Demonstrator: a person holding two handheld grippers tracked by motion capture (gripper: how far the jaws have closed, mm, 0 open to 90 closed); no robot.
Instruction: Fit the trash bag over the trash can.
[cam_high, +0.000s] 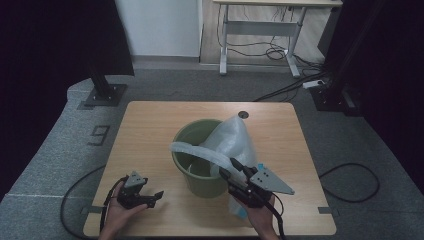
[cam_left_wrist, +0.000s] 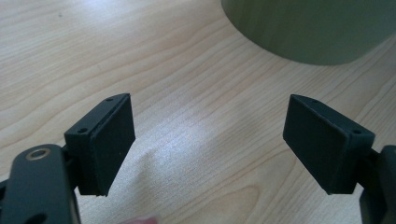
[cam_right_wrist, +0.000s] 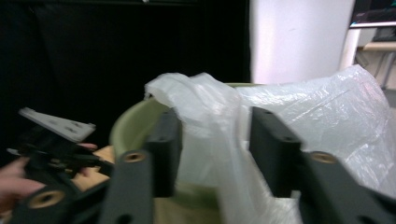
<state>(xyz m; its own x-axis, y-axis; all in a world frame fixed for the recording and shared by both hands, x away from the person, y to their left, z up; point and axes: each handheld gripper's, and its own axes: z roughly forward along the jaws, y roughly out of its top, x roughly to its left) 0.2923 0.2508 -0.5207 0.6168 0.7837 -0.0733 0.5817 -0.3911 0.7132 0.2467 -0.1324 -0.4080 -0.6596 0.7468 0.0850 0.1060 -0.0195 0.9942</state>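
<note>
Plastic bag lay only half draped over the green bucket mid-table, its edge between the right gripper jaws, apparently pinched, while the left gripper rested apart and empty nearby, so lining seemed unfinished.

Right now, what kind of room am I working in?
Probably a lab or recording space, not a home: a bare wooden table on grey carpet, black curtains at the sides, a height-adjustable desk with loose cables behind.

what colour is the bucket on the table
Olive green bucket, clearest in the high view; a translucent white plastic bag drapes over it.
</note>
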